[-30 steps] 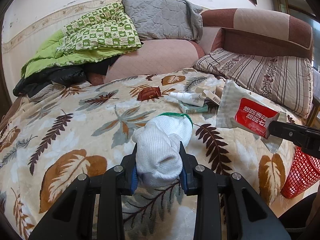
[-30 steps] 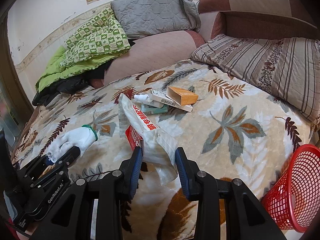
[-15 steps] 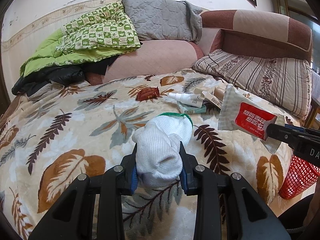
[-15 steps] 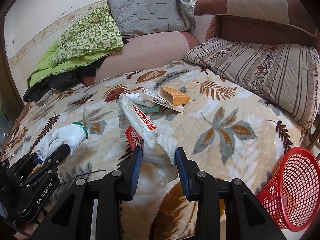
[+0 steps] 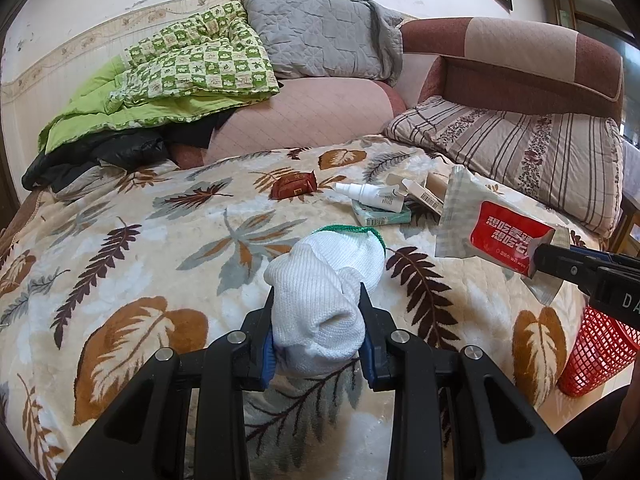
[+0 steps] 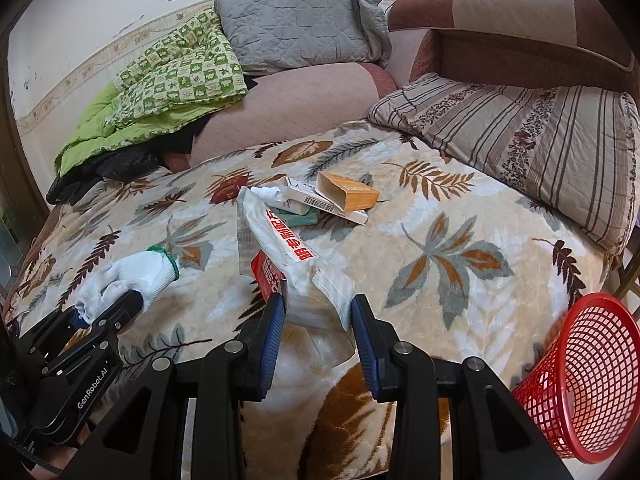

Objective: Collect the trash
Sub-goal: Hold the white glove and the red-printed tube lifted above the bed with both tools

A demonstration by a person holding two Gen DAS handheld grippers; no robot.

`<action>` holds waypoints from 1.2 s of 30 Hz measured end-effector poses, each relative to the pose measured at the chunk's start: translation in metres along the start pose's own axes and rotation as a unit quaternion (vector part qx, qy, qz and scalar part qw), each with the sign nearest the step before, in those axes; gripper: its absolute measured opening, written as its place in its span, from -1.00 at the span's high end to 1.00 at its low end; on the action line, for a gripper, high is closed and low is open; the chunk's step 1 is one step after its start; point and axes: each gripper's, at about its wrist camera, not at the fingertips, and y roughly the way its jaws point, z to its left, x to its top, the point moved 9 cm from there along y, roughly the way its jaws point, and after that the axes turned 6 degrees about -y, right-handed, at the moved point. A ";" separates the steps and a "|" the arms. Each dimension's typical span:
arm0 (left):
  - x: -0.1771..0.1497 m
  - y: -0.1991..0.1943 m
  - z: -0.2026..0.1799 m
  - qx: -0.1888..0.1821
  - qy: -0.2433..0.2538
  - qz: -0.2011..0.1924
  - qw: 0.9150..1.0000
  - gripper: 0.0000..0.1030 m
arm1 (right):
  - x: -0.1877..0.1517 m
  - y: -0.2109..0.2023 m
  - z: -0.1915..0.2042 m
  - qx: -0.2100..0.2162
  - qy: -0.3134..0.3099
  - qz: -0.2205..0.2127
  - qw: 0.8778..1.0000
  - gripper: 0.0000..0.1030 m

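Currently the left gripper (image 5: 317,332) is pinching a white knit glove (image 5: 324,296) with a green cuff, both blue-padded fingers (image 5: 267,354) pressing into its sides. The glove is bunching up between the jaws and sticking out over the leaf-print blanket (image 5: 120,280); whether it is touching the blanket cannot be told. From the right wrist view the same glove (image 6: 132,276) is showing at far left with the left gripper (image 6: 120,308) clamped on its finger end.

The right gripper (image 6: 318,320) is clamping a crumpled snack bag (image 6: 288,252), white and red with printed characters, its lower end sitting between the two blue pads (image 6: 272,336). The bag is standing up and leaning away from the camera. In the left wrist view the bag (image 5: 492,228) is hanging at right, off the black tip of the right gripper (image 5: 538,258).

Further back on the blanket a small pile is lying together: a white spray bottle (image 6: 276,196) on a teal packet (image 6: 304,218), a long white box (image 6: 324,200) with a barcode, and an open orange carton (image 6: 348,194) resting on that box. A dark red wrapper (image 5: 294,189) is lying just left of the pile, apart from it.

A red mesh basket (image 6: 588,376) is tilting at the bed's near right corner, off the blanket. Pillows and a green quilt (image 5: 180,76) are piling up at the back.
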 end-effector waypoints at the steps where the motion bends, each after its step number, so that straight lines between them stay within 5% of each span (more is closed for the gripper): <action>1: 0.000 0.000 -0.002 0.000 0.000 0.000 1.000 0.39 | 0.000 0.000 0.000 -0.001 0.000 0.000 1.000 0.27; 36: -0.001 0.000 0.000 -0.001 -0.001 0.000 1.000 0.39 | 0.000 -0.001 -0.001 0.002 0.006 -0.002 1.000 0.27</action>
